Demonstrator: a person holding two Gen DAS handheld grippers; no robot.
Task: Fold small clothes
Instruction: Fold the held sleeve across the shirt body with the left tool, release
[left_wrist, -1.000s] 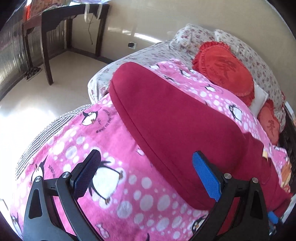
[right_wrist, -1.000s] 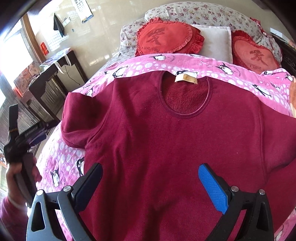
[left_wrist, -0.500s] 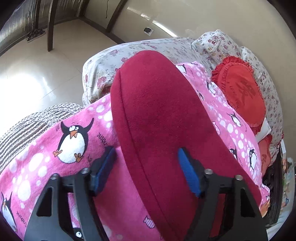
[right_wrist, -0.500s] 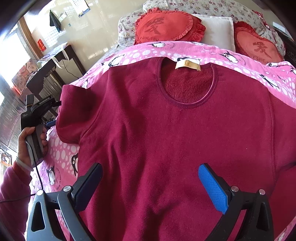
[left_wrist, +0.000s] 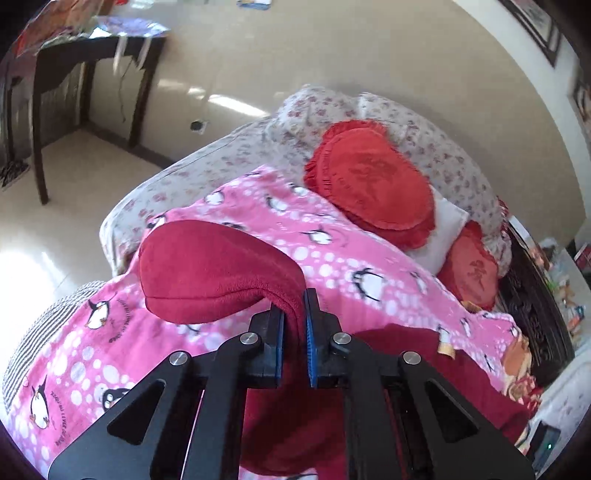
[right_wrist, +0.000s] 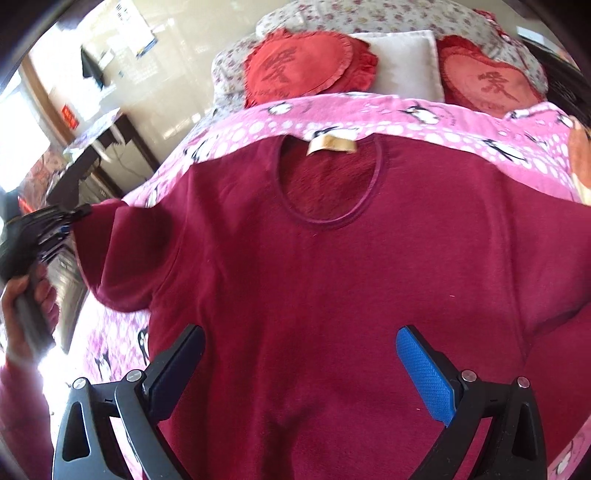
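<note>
The left gripper (left_wrist: 294, 332), its jaws just closed, pinches the red sleeve (left_wrist: 207, 273) above the pink penguin blanket (left_wrist: 354, 266); red cushions (left_wrist: 373, 184) lie beyond.

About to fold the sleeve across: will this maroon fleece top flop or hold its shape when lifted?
Likely floppy: the sleeve sags from the left gripper, whose jaws just closed on it. The maroon fleece top looks thick, so probably bulky folds and little slipping.

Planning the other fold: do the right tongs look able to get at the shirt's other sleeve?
Probably yes: the right tongs hang open over the shirt, nothing lying on it; that sleeve runs partly out of view.
</note>
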